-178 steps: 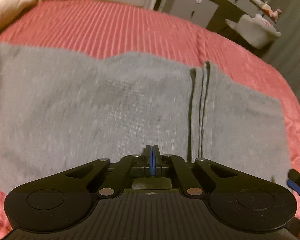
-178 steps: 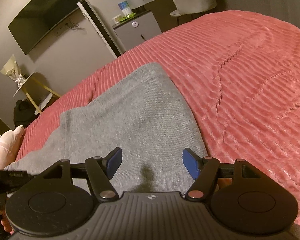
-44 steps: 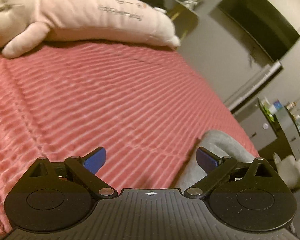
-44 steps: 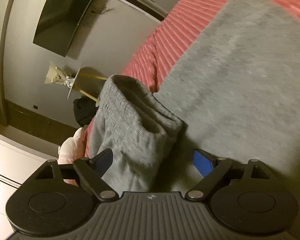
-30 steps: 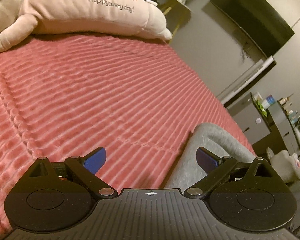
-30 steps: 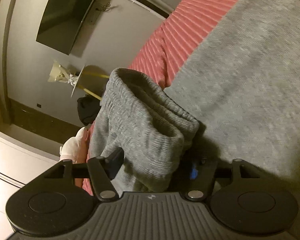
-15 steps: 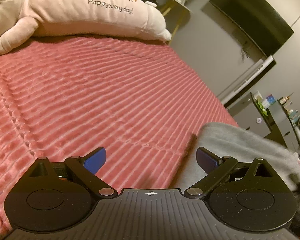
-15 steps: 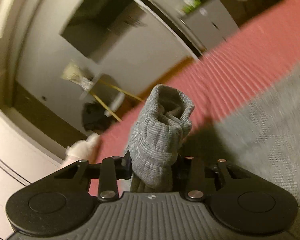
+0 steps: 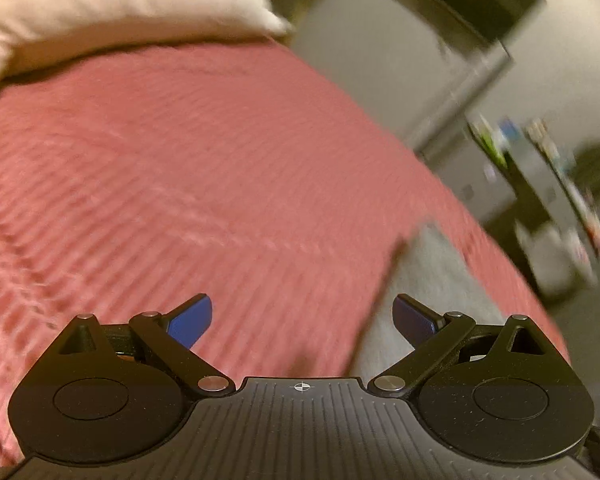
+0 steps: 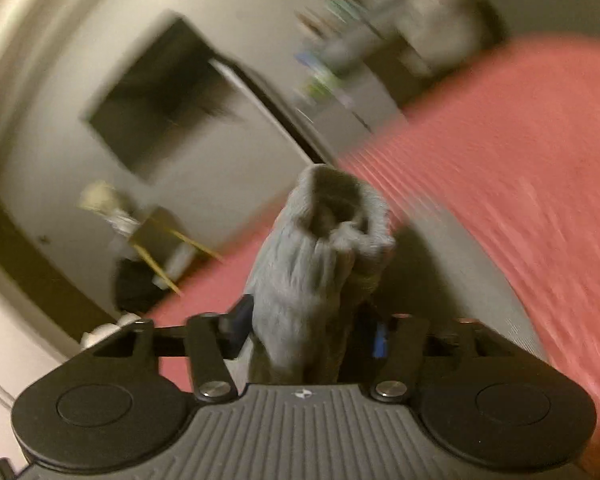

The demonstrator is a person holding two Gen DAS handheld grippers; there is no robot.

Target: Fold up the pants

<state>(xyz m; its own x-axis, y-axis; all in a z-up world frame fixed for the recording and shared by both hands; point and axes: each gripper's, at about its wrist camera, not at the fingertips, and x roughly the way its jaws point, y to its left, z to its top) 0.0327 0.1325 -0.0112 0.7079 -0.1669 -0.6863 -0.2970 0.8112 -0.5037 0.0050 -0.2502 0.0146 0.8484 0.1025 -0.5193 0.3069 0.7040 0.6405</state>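
The grey pants (image 9: 440, 300) lie on the red bedspread (image 9: 180, 184), with their edge by my left gripper's right finger. My left gripper (image 9: 302, 318) is open and empty, low over the bed. In the right wrist view my right gripper (image 10: 310, 330) is shut on a bunched grey cuff end of the pants (image 10: 320, 248), held up off the bed. More grey cloth (image 10: 496, 312) lies under it. Both views are blurred.
A pale pink plush pillow (image 9: 100, 12) lies at the far side of the bed. A dark TV (image 10: 160, 96) hangs on the wall. A grey cabinet with small items (image 9: 540, 168) stands past the bed edge, and a small side stand (image 10: 156, 240) stands by the wall.
My right gripper closed on the pants cuff and lifted it off the bed. My left gripper stayed open and swung a little; the raised grey cloth beside it has dropped away.
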